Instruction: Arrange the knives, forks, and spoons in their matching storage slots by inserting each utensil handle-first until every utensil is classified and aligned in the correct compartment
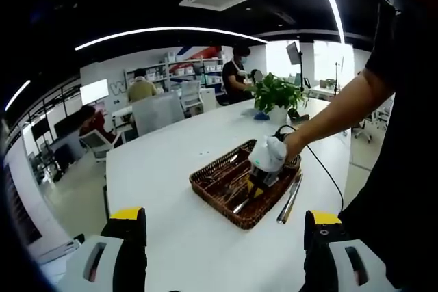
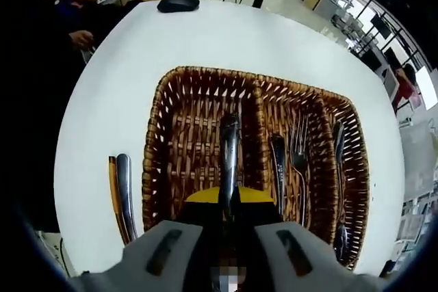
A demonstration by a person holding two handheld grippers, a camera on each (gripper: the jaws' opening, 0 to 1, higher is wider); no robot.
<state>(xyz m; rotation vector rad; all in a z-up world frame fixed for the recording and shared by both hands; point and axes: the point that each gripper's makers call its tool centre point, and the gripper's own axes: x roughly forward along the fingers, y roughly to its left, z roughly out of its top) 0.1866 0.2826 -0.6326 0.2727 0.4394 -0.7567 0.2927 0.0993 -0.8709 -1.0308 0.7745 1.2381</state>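
Note:
A brown wicker basket [image 2: 156, 135] with three long compartments lies on the white table [image 2: 226, 35]. My right gripper [image 2: 229, 202] is shut on a silver utensil [image 2: 229, 148], which points away over the left compartment; I cannot tell its kind. A fork [image 2: 298, 147] and another utensil [image 2: 277, 162] lie in the middle compartment, and more cutlery [image 2: 339, 143] in the right one. In the left gripper view, a hand holds the right gripper [image 1: 265, 162] over the basket [image 1: 212, 186]. My left gripper [image 1: 224, 227] hangs open above the near table, holding nothing.
Two loose utensils [image 2: 120, 196] lie on the table beside the basket's left side, seen also as utensils [image 1: 290, 197]. A black mouse [image 2: 178, 3] sits at the far edge. A potted plant [image 1: 277, 95], a cable [image 1: 327, 176], chairs and people are beyond.

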